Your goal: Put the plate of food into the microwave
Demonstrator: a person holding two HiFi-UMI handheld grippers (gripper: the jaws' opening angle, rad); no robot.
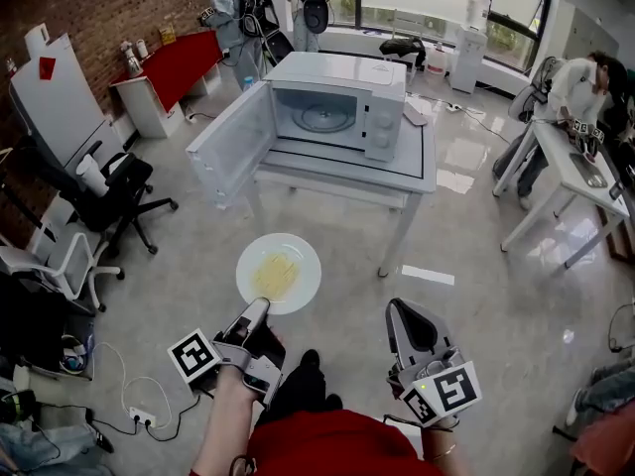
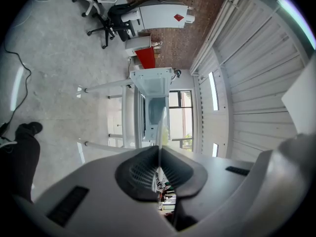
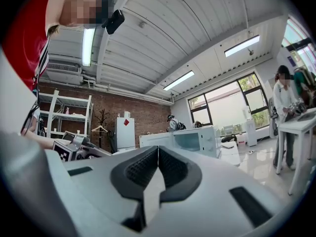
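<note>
So here's where I'm at: my left gripper (image 1: 256, 315) is clamped on the near rim of the plate (image 1: 298, 251), with a pile of pale noodles (image 1: 275, 274) in the middle of it. I've rolled that gripper onto its side so one jaw sits on top of the rim and the other underneath. That's about the only way a thin plate stays flat and the noodles don't slide off. In the left gripper view the plate is just an edge-on sliver running out from between the jaws, so the pinch is right at the lip, not deep. That's a lot of plate hanging off one small bite, so I reckon slow and level is the way to go.

The plate hangs out in front of me over the floor (image 1: 476, 296), short of the bench (image 1: 422, 162) and well apart from the microwave (image 1: 382, 97) on top of it. The door (image 1: 230, 147) is swung wide open to the left and the turntable (image 1: 325, 117) inside is bare, so the way in looks ready.

My right gripper (image 1: 407, 330) is pressed shut on nothing, held level beside the left one and aimed at the microwave. I'd guess it's the spare, maybe for the door later. Both grippers sit low and close in front of my body, pointing forward.
</note>
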